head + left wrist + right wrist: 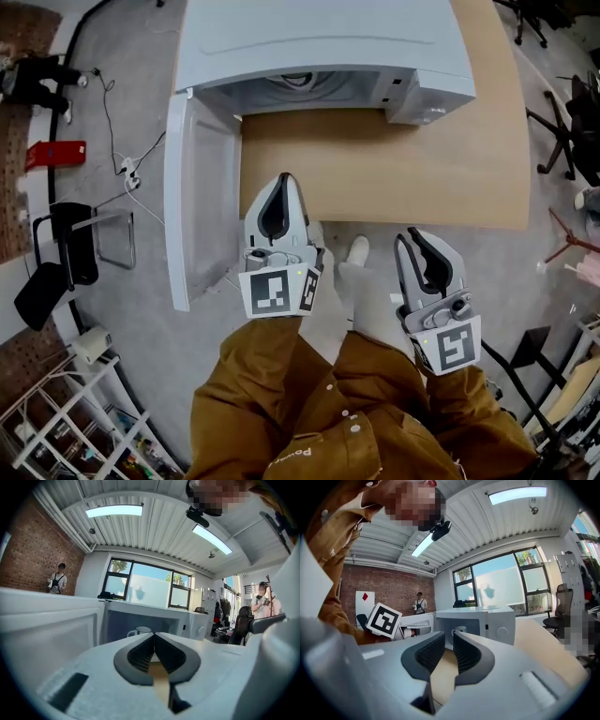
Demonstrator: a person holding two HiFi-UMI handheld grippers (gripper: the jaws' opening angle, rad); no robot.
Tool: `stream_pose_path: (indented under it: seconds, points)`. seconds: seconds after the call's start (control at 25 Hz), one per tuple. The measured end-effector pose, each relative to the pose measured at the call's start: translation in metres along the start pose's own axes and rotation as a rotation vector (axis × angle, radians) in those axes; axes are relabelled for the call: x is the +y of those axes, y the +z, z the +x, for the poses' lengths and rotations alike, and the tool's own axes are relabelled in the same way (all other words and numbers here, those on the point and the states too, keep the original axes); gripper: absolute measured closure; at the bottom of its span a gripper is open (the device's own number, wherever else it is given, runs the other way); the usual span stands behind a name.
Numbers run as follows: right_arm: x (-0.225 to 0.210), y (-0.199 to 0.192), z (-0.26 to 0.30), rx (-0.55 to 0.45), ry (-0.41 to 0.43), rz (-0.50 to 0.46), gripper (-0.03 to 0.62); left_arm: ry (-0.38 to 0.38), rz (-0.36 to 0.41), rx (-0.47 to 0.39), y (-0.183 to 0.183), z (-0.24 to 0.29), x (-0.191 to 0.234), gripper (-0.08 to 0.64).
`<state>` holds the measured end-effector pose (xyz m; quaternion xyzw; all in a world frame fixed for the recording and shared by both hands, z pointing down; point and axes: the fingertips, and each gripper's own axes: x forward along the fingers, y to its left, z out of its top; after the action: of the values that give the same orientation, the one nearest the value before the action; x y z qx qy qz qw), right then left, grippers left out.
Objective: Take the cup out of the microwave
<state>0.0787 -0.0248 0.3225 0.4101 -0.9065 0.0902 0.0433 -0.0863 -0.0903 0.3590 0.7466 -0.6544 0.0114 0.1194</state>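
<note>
Right now your left gripper (283, 187) has its jaws pressed together on nothing, while your right gripper (413, 242) holds its jaws apart, empty. Both hover by the near edge of the light wooden table (375, 169), well apart from the white boxy microwave (328, 47) at the far side. Its door (197, 216) stands open to the left, and the white ceramic cup (139, 631) sits inside the cavity.

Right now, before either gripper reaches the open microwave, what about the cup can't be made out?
Left gripper view: only the rim and handle of the cup show; the left gripper hides its lower part, and its contents cannot be told.
Right gripper view: the cup is small and distant, its base behind the right gripper.
Head view: the roof of the microwave hides the cup and cavity floor; the top edge cuts off its back.
</note>
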Motion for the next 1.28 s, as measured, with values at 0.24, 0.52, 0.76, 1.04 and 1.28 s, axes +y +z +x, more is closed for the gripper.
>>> stream_pose_path:
  seconds: [0.24,0.52,0.76,1.04,1.28]
  points:
    - [0.008,-0.048,0.045,0.046,0.004,0.062,0.535,0.079,-0.027,0.003,-0.037,0.071,0.062,0.479]
    - [0.010,-0.070,0.072,0.076,-0.038,0.096,0.535,0.118,-0.044,0.033,-0.059,0.153,0.114,0.431]
    - [0.010,-0.055,0.089,0.054,-0.062,0.106,0.535,0.089,-0.045,0.056,-0.059,0.194,0.132,0.431]
    - [0.009,-0.059,0.096,0.073,-0.063,0.122,0.535,0.049,-0.014,0.072,-0.059,0.215,0.131,0.433]
    - [-0.002,-0.069,0.109,0.068,-0.088,0.117,0.534,0.056,0.019,0.074,-0.056,0.220,0.131,0.459]
